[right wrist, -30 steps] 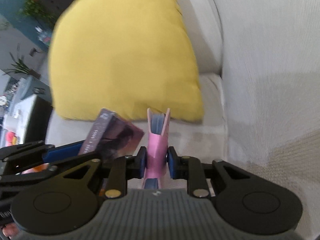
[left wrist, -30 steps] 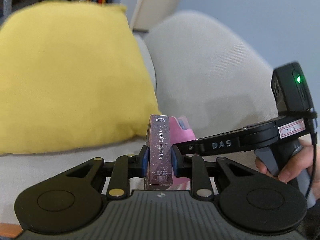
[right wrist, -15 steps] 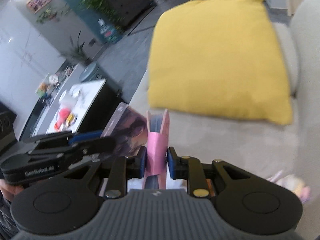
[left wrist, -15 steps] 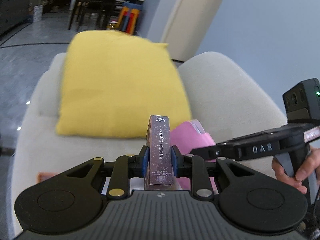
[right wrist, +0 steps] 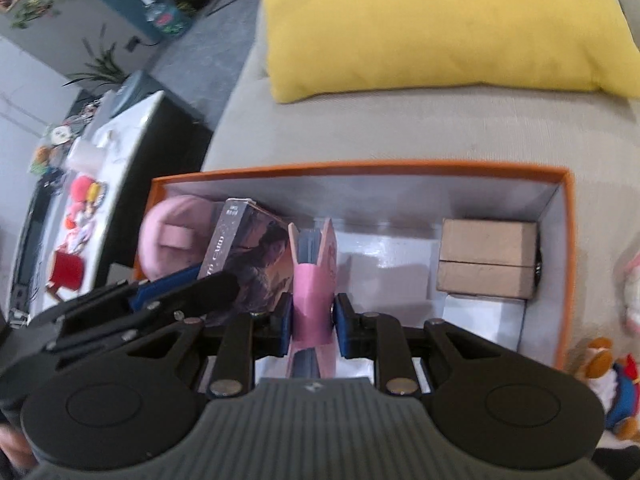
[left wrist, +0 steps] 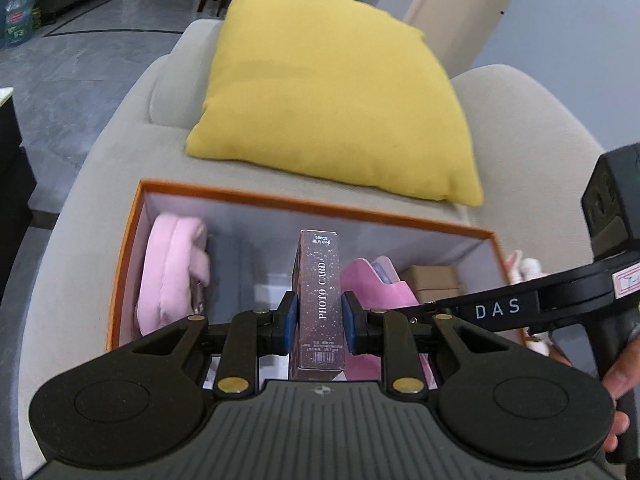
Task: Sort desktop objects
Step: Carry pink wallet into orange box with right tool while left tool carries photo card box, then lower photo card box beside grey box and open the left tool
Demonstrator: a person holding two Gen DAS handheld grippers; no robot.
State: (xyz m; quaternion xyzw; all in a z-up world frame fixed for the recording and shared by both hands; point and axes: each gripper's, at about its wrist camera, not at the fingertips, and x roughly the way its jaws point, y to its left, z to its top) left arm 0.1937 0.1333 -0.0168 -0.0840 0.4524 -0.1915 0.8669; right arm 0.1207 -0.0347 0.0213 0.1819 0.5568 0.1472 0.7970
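A: What is the left gripper [left wrist: 319, 317] holding?

B: It is clamped on a dark card box [left wrist: 319, 300] lettered "PHOTO CARD", upright between the blue pads [left wrist: 289, 316], above the open orange box [left wrist: 304, 199].

A: And the right gripper [right wrist: 312, 322]?

B: Closed around a pink case [right wrist: 314, 280] with something grey-blue showing in its open top. In the right wrist view the card box [right wrist: 250, 258] sits just beside the case at nine o'clock, with the left gripper reaching in from eight o'clock.

A: Where do both things hang?

B: Over the white inside of the orange box [right wrist: 360, 168], which rests on a grey sofa [right wrist: 400, 128].

A: What lies inside?

B: A pink fluffy slipper [left wrist: 172, 272] against the wall at nine o'clock in the left wrist view, and a brown carton [right wrist: 486, 262] at three o'clock in the right wrist view.

A: Anything around the box?

B: A yellow cushion [left wrist: 336, 104] at twelve o'clock, apart from the rim. Plush toys [right wrist: 608, 380] lie on the sofa at four o'clock in the right wrist view, outside the box wall.
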